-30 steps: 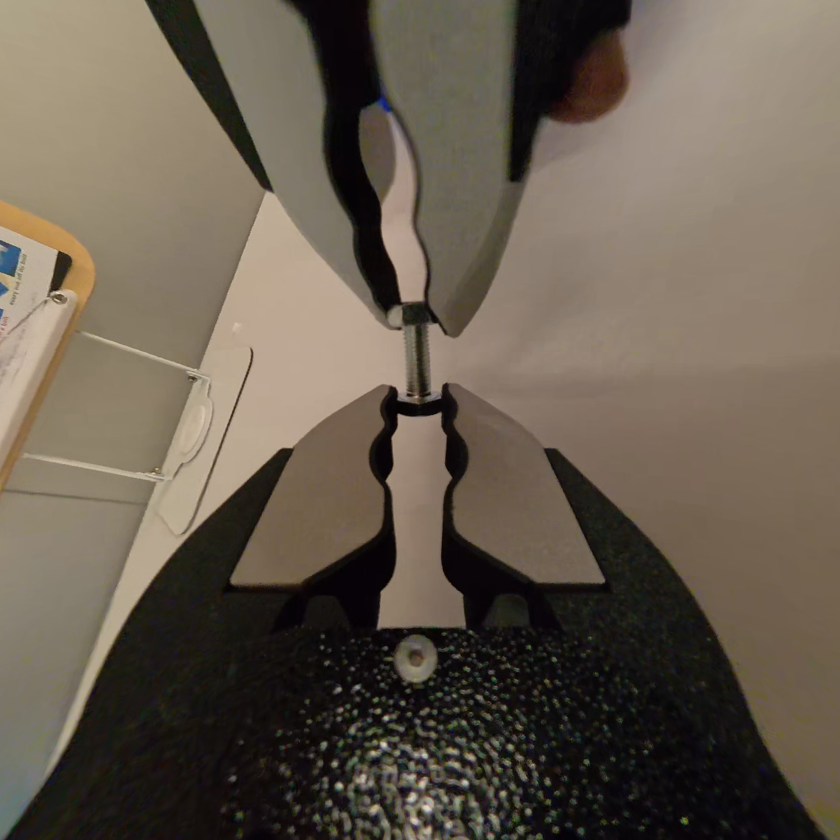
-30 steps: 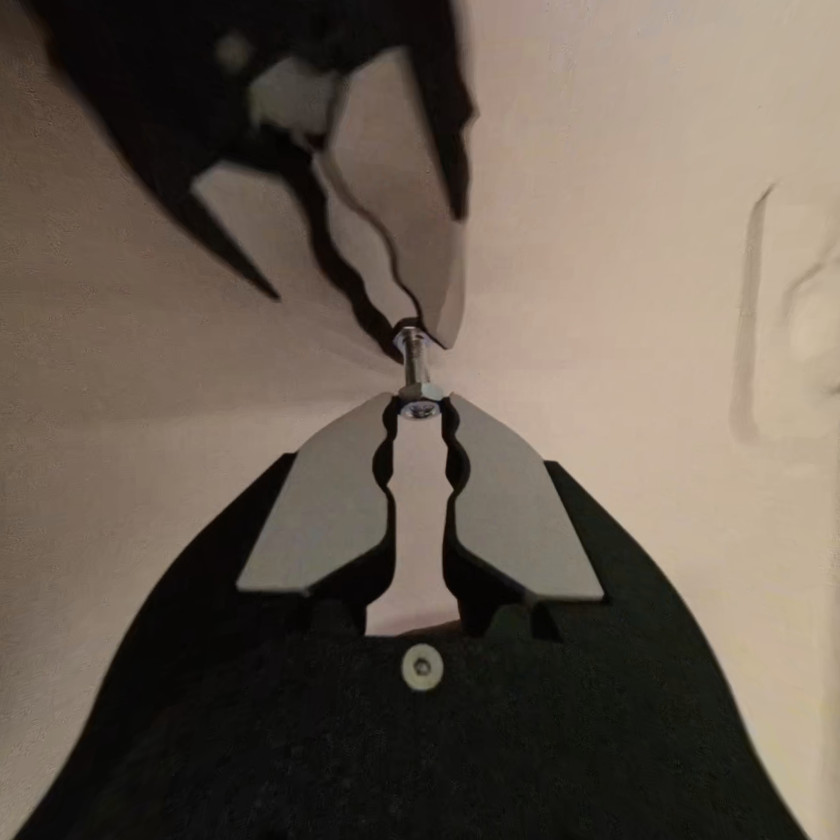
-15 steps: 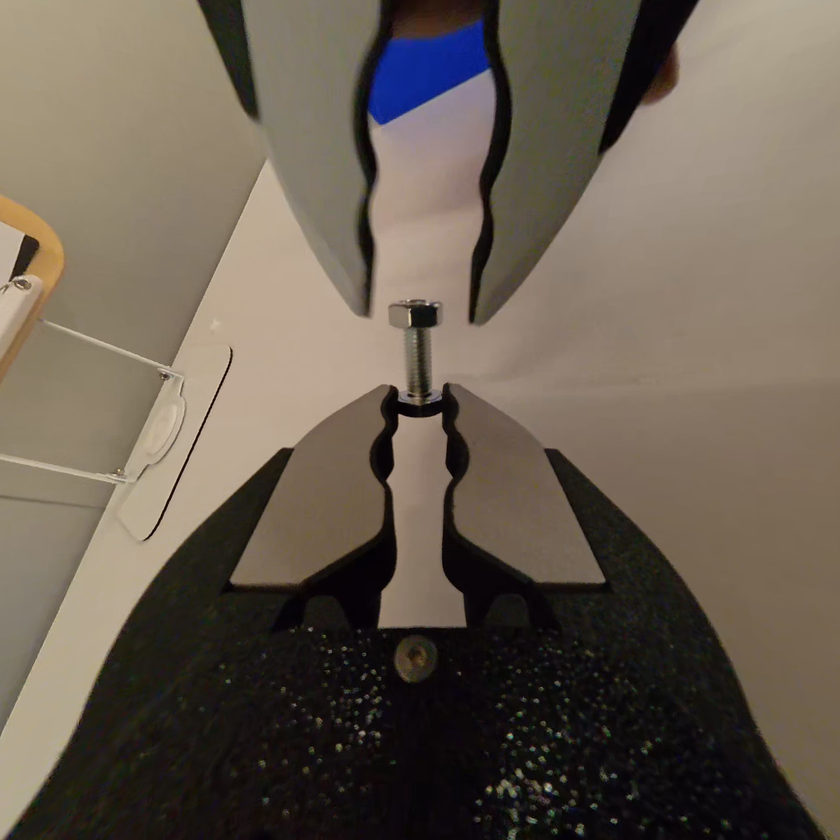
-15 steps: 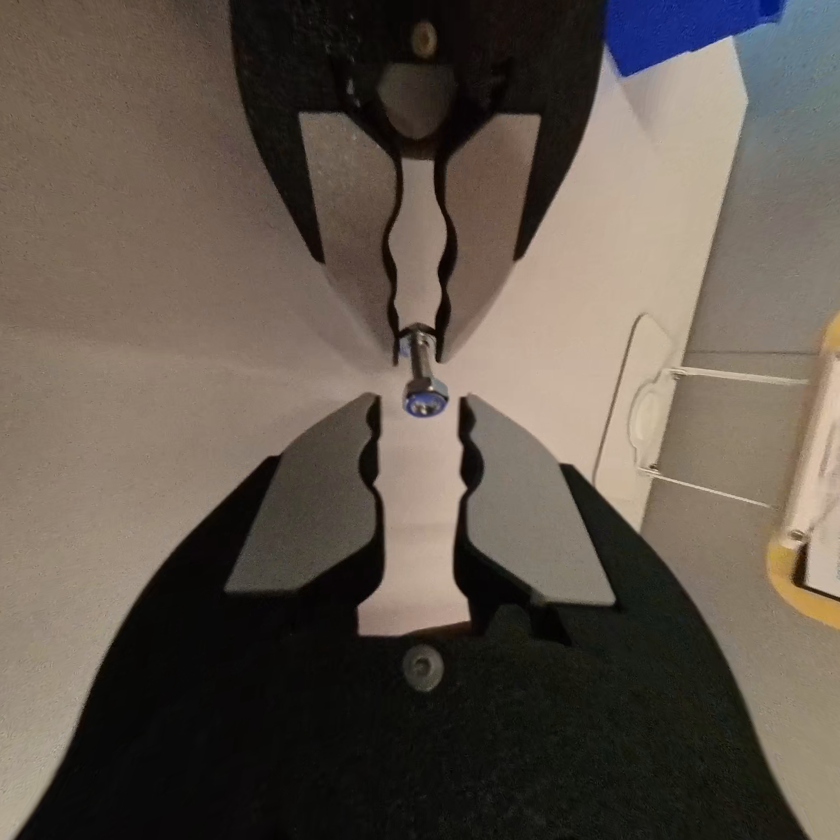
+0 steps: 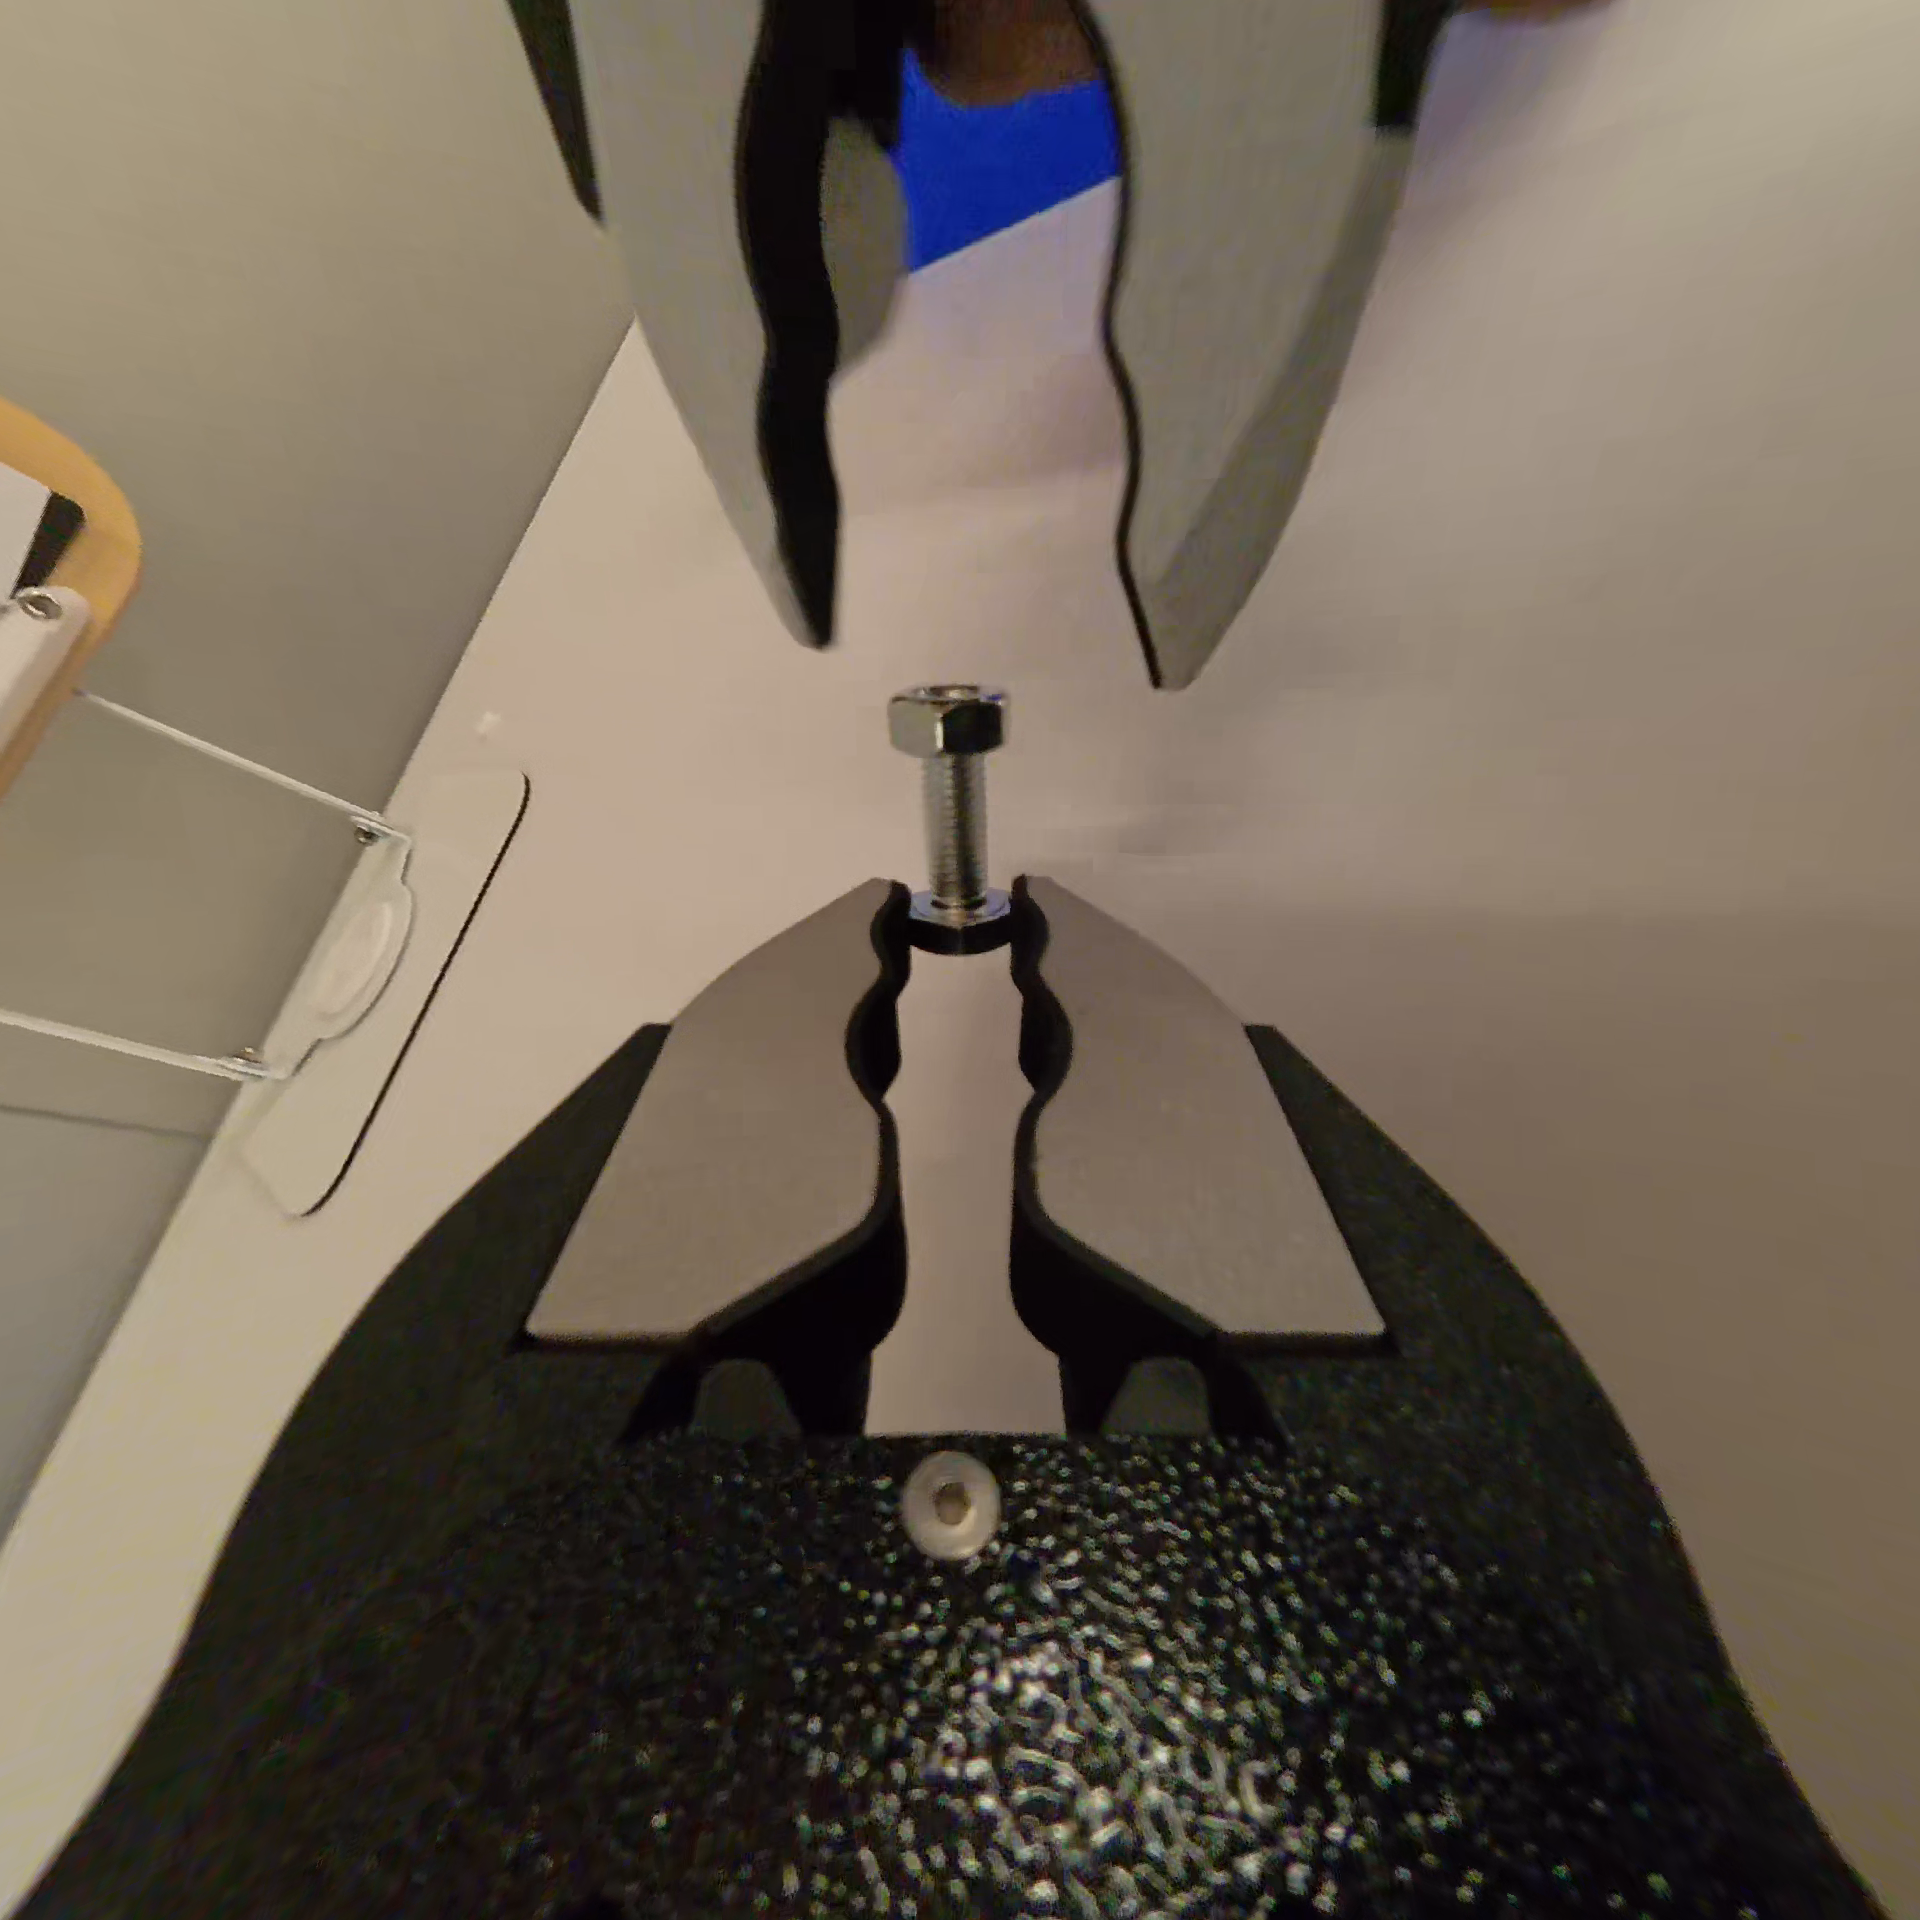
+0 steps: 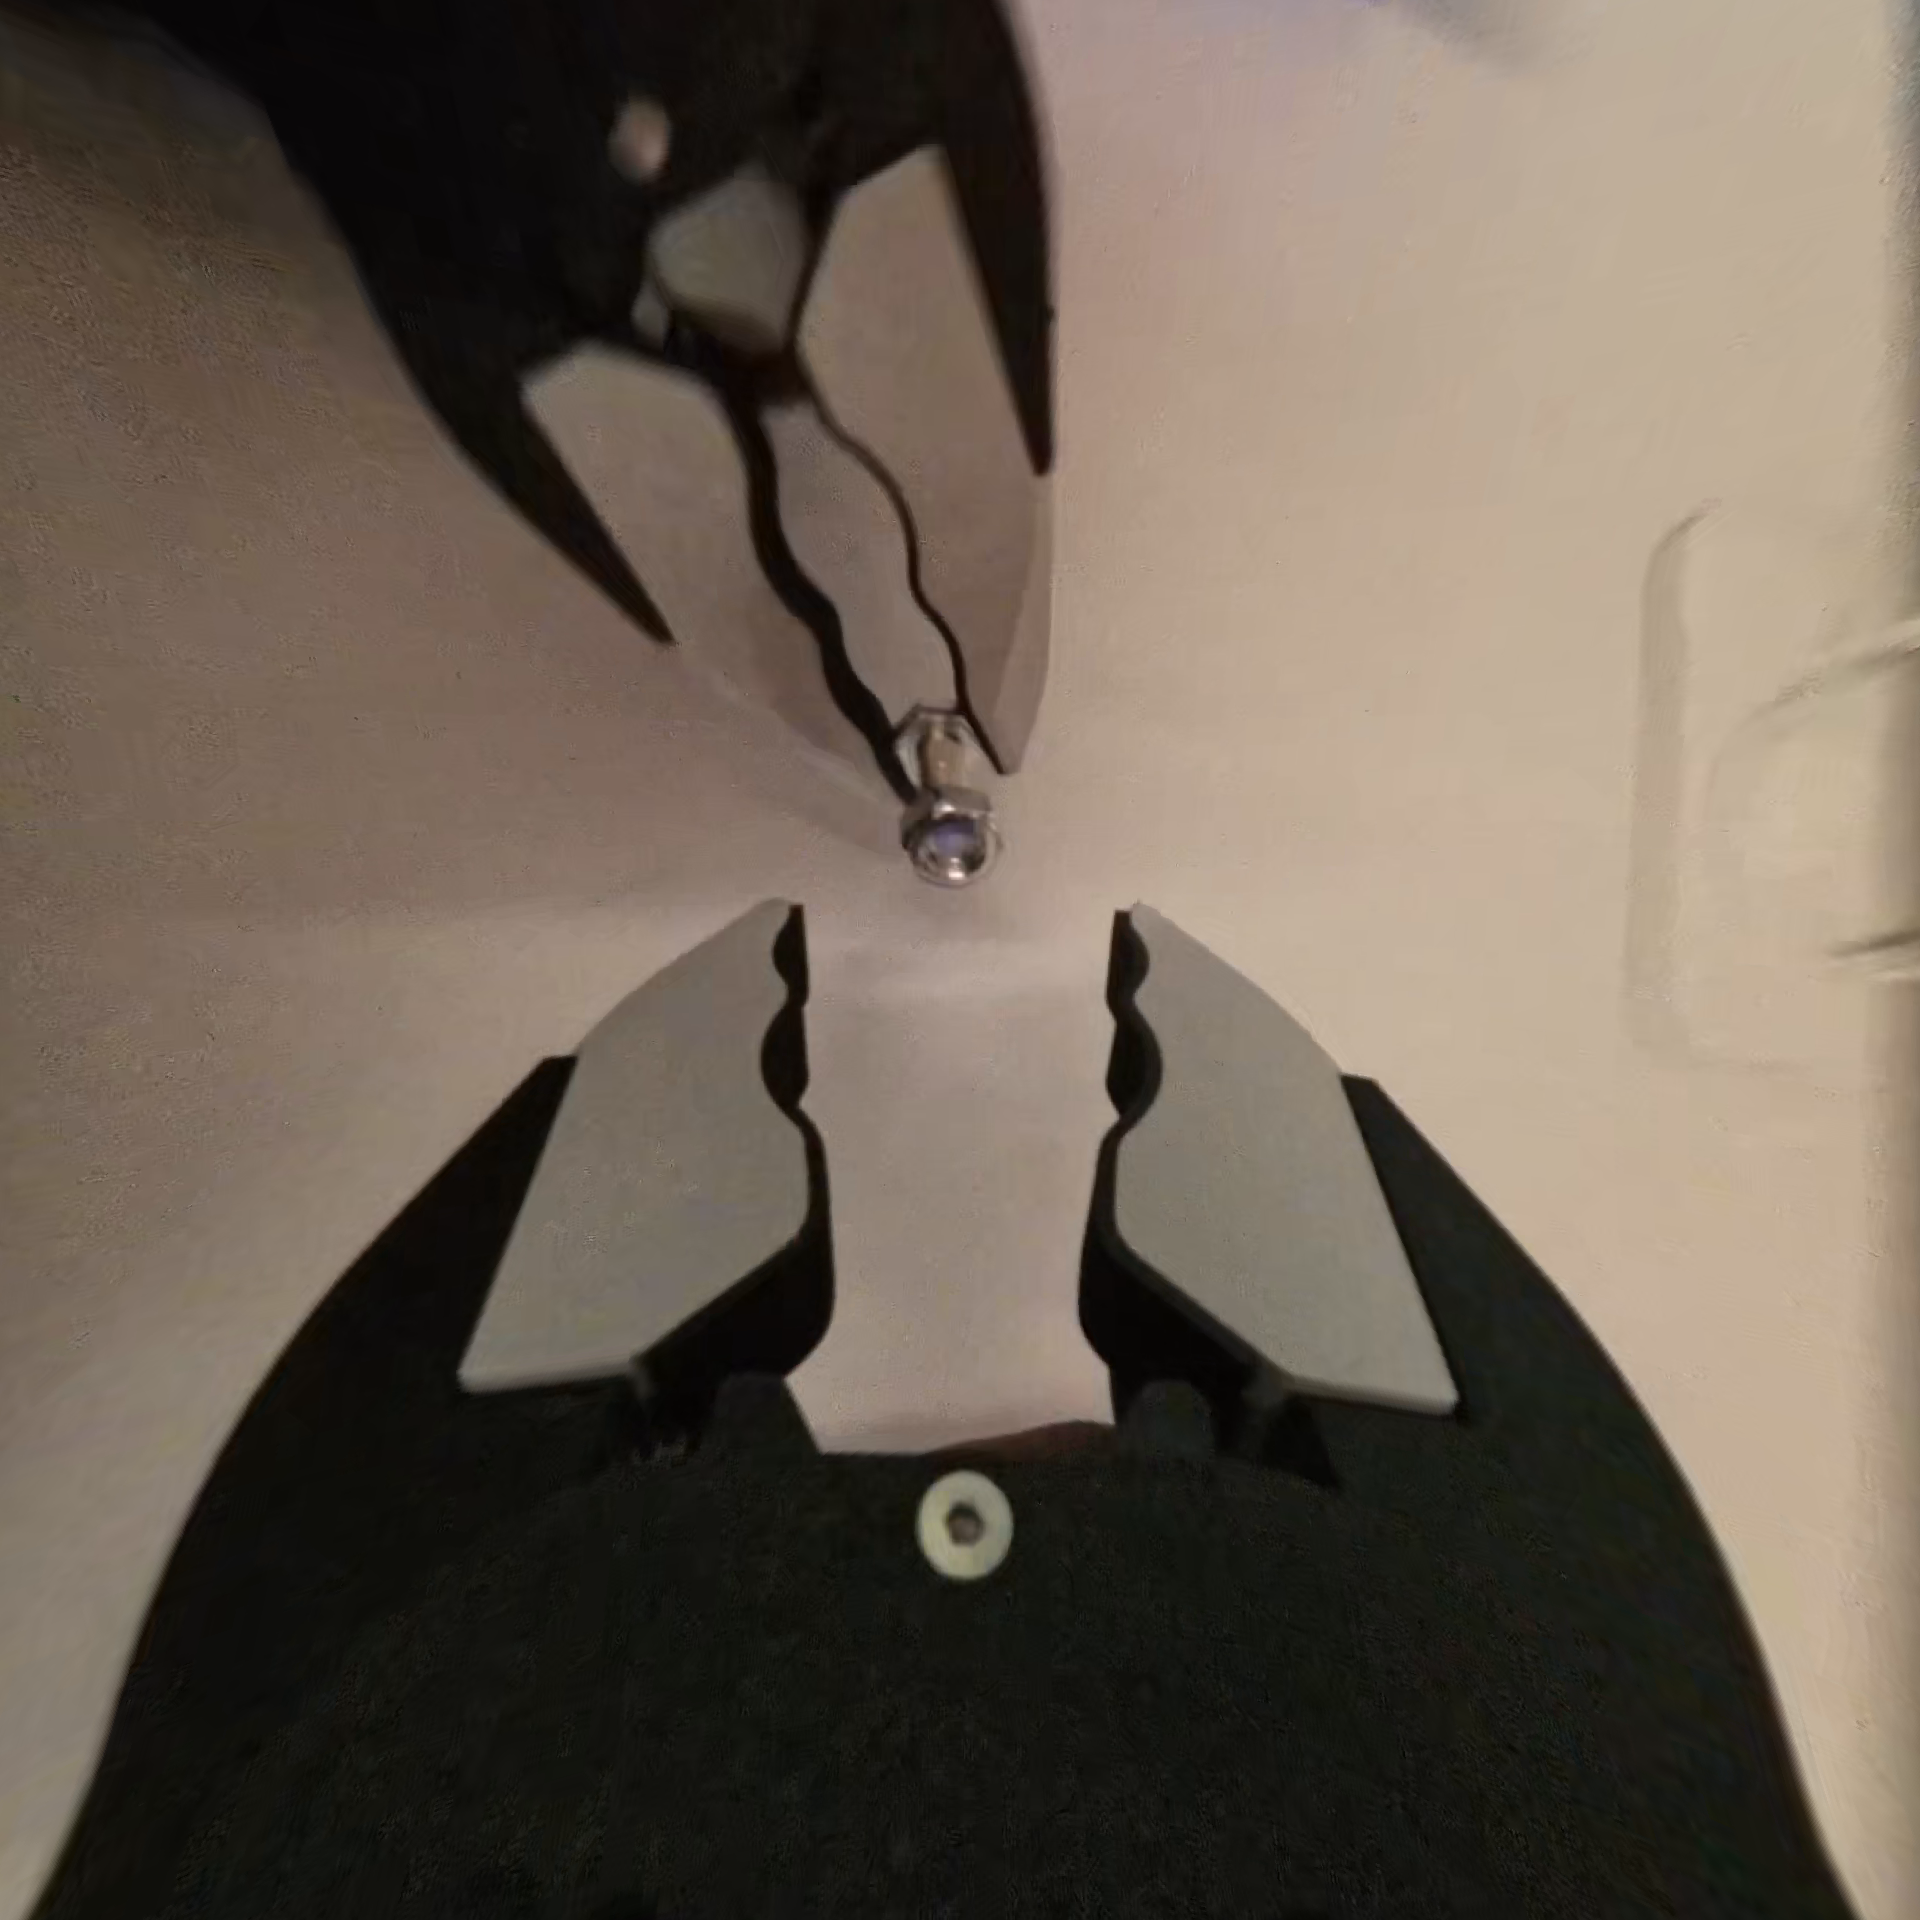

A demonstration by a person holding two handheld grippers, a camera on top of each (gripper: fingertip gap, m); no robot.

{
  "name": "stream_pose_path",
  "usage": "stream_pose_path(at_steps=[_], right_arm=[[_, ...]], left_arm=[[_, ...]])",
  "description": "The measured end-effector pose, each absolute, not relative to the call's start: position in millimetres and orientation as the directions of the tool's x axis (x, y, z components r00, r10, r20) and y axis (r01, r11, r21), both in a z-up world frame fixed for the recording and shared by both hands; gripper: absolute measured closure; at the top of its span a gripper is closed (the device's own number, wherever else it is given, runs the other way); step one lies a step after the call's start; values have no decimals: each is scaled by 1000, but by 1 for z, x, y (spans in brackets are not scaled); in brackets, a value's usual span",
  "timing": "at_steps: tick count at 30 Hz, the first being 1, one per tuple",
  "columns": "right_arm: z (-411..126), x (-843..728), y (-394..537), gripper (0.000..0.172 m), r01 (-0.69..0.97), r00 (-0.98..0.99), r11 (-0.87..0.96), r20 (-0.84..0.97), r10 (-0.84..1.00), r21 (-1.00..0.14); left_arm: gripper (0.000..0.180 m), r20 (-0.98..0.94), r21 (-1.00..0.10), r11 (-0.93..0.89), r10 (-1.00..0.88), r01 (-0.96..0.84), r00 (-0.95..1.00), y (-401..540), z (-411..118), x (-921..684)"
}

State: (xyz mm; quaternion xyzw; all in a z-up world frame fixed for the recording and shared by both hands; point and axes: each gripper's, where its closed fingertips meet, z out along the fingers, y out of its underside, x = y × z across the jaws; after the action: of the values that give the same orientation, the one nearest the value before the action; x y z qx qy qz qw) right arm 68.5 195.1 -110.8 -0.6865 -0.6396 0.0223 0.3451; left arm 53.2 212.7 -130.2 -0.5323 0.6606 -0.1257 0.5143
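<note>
Left gripper (image 5: 958,914) pinching a silver nut (image 5: 958,916) at frame centre, fingertips pressed on its sides; threaded hex bolt (image 5: 951,800) sticks up out of it. Right gripper (image 5: 987,665) above, jaws spread wide, clear of the bolt head. White table (image 5: 1455,727) beneath; clear acrylic stand (image 5: 343,935) at left edge.

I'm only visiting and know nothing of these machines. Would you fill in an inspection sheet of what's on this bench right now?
Surface: white tabletop, bare under the tongs.
Job's things: silver bolt; the nut at its lower end sits between the tips of the left tongs.
Clutter: clear stand at the left edge.
Grippers: left tongs closed on the nut; right tongs open, clear of the bolt head.
Cables: nothing seen.
Surroundings: grey wall; blue object beyond.
</note>
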Motion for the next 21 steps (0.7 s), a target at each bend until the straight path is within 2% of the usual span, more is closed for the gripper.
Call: stream_pose_path(at_steps=[1, 3, 5, 7, 9, 11, 12, 14, 16, 18, 20, 21], right_arm=[[-109, 69, 197, 116, 894, 68, 191, 544, 836, -405], [-110, 65, 197, 123, 905, -67, 324, 661, 748, -275], [-116, 59, 191, 150, 904, -70, 320, 638, 767, -285], [-120, 58, 189, 153, 910, 16, 217, 553, 833, -353], [-123, 60, 188, 153, 868, 266, -79, 325, 908, -491], [-123, 57, 184, 154, 665, 537, -481, -82, 840, -572], [-122, 55, 182, 154, 569, 580, -599, -242, 778, -563], [-119, 53, 181, 150, 493, 563, -663, -375, 737, -563], [-117, 54, 181, 129, 562, 501, -547, -271, 822, -621], [-118, 59, 185, 122, 720, 384, -258, 60, 922, -644], [-118, 66, 193, 115, 855, 195, 60, 427, 883, -515], [-118, 67, 195, 115, 882, 110, 165, 534, 838, -441]], left_arm=[[163, -541, -716, 400, -836, -572, 94, 212, -130, 53], [163, -541, -712, 406, -837, -573, 79, 209, -132, 55], [163, -547, -708, 421, -835, -568, 62, 204, -133, 58], [163, -566, -684, 434, -822, -587, 52, 205, -136, 57], [163, -596, -662, 451, -801, -599, 57, 206, -136, 57], [163, -646, -621, 482, -762, -618, 55, 208, -135, 56], [163, -662, -606, 494, -748, -623, 51, 209, -135, 56], [163, -639, -632, 482, -767, -607, 56, 207, -132, 56], [163, -568, -691, 429, -820, -582, 69, 205, -131, 57], [163, -528, -718, 394, -846, -574, 80, 207, -132, 55], [163, -516, -723, 384, -853, -574, 79, 208, -133, 54], [163, -514, -722, 385, -855, -575, 74, 207, -134, 55]])
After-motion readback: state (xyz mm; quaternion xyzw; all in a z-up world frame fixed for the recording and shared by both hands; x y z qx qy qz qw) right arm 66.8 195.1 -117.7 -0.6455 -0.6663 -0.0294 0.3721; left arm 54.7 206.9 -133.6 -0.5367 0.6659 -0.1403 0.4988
